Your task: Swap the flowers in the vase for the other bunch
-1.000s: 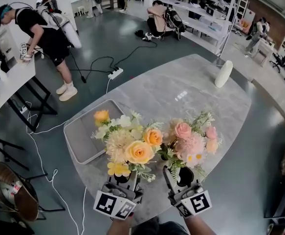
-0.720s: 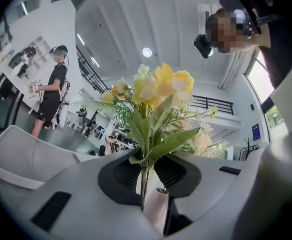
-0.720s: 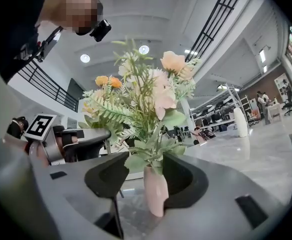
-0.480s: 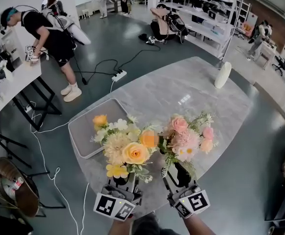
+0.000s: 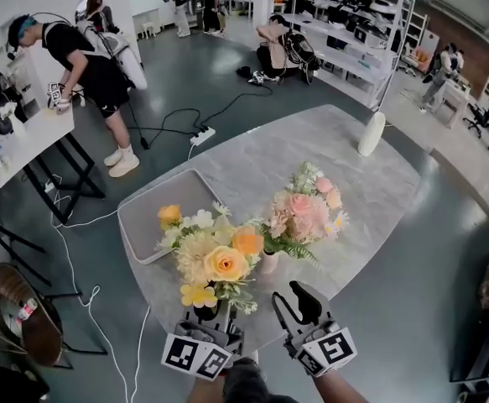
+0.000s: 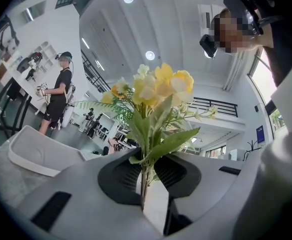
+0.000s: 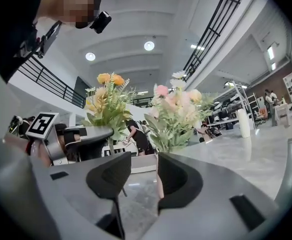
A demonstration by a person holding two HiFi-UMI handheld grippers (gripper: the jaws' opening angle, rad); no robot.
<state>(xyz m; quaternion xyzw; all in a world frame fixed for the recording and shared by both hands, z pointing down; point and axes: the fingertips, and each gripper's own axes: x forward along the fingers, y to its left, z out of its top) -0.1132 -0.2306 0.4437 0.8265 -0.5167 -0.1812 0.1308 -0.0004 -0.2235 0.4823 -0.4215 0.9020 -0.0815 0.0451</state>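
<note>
Yellow bunch [image 5: 215, 259]: held in my left tongs [image 5: 213, 311] at the near left of the table [image 5: 361, 183]. The stems are gripped low and the blooms stand upright, ready, I judge, to go straight down into the vase.
Left tongs, state: nearly closed, pads pressing on the thin stems, nothing else in them.
Pink bunch [image 5: 301, 215]: stands in the vase [image 5: 269, 263], just right of the yellow bunch. It is not yet out, so I reckon the swap is at its start.
Right tongs [image 5: 293, 302]: jaws wide apart, having just been closing a little, with nothing between the pads. They sit on the near side of the vase, apart from it and pointed at it, placed, I take it, to go in for the pink bunch.
Tray [image 5: 143, 229]: grey, far left, bare as far as I can see. A likely rest for the bunch that comes out.
Head view alone: shows the gap between right tongs and vase, and the tray's place.
Left gripper view alone: shows the stems pinched between the pads.
Right gripper view alone: shows the empty gap, with both bunches upright beyond it.
</note>
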